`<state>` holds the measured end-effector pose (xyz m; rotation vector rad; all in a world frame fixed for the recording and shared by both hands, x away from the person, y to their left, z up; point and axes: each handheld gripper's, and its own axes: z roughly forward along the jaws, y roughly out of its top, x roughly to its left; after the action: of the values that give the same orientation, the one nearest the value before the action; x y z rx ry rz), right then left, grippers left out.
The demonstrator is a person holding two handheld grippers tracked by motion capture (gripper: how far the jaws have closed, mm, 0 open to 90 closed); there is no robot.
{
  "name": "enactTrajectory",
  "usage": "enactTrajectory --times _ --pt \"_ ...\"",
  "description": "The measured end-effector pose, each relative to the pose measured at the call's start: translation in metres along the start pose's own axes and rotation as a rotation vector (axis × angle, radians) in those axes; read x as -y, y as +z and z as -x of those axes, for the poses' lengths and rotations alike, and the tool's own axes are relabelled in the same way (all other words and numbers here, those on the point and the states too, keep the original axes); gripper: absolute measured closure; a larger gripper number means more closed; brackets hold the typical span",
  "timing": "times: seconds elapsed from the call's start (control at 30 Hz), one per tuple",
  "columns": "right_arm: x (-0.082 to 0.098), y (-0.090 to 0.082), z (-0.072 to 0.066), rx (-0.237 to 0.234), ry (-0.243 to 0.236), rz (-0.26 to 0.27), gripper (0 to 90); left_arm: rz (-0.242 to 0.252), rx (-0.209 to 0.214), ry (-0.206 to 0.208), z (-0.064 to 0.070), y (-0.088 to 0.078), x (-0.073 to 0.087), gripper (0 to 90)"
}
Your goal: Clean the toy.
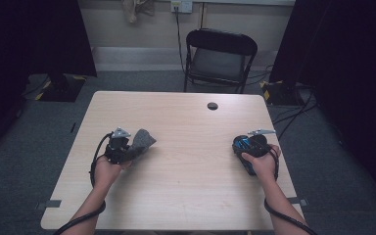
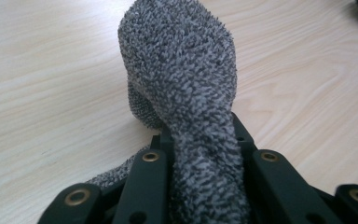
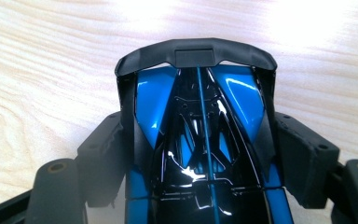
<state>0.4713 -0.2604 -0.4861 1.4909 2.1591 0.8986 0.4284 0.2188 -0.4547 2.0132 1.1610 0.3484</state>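
I see my left tool (image 1: 127,145) near the tabletop's (image 1: 186,186) left edge pinching one grey sock (image 1: 142,141); my right tool (image 1: 242,144), near the right edge, clamps one blue toy car (image 3: 200,135).

Left hand-held gripper (image 2: 205,186) has its black jaws rising from the bottom of the view, clamped tight on a grey fuzzy sock (image 2: 182,70). The sock is pinched narrow between the jaws and fans out wide above them, its top part folded over. A bit of the sock pokes out under the left-side jaw. Light wood-grain worktop (image 2: 51,93) lies all around. A dark item sits at the top right corner, too cropped to tell.
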Motion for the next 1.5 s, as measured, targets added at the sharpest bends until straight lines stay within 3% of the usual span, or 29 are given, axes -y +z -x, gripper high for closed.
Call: enactTrajectory --times 0.2,0.27,0.77,0.87,1.13,1.4,1.5 --pt "0.001 0.005 -0.001 0.004 -0.016 -0.009 25.7 -0.028 -0.019 -0.014 -0.007 0.006 0.008 74.3" --pt "0.001 0.006 -0.002 0.006 -0.017 -0.012 25.6 -0.031 -0.019 0.015 -0.005 0.007 0.010 74.2" --pt "0.001 0.008 -0.002 0.005 -0.045 -0.009 25.4 -0.046 -0.004 0.074 0.007 0.013 0.010 65.3" --pt "0.001 0.008 -0.002 0.003 -0.045 -0.009 25.3 -0.044 0.004 0.072 0.009 0.014 0.010 61.3" --pt "0.001 0.007 0.001 -0.023 -0.099 -0.023 24.6 -0.049 0.010 0.083 0.012 0.019 0.008 36.5" --pt "-0.001 0.005 0.002 -0.027 -0.100 -0.032 23.1 -0.042 -0.002 0.121 0.015 0.018 0.002 25.7" --pt "-0.003 0.003 0.003 -0.035 -0.095 -0.030 23.0 -0.039 0.001 0.118 0.016 0.017 -0.001 24.8"
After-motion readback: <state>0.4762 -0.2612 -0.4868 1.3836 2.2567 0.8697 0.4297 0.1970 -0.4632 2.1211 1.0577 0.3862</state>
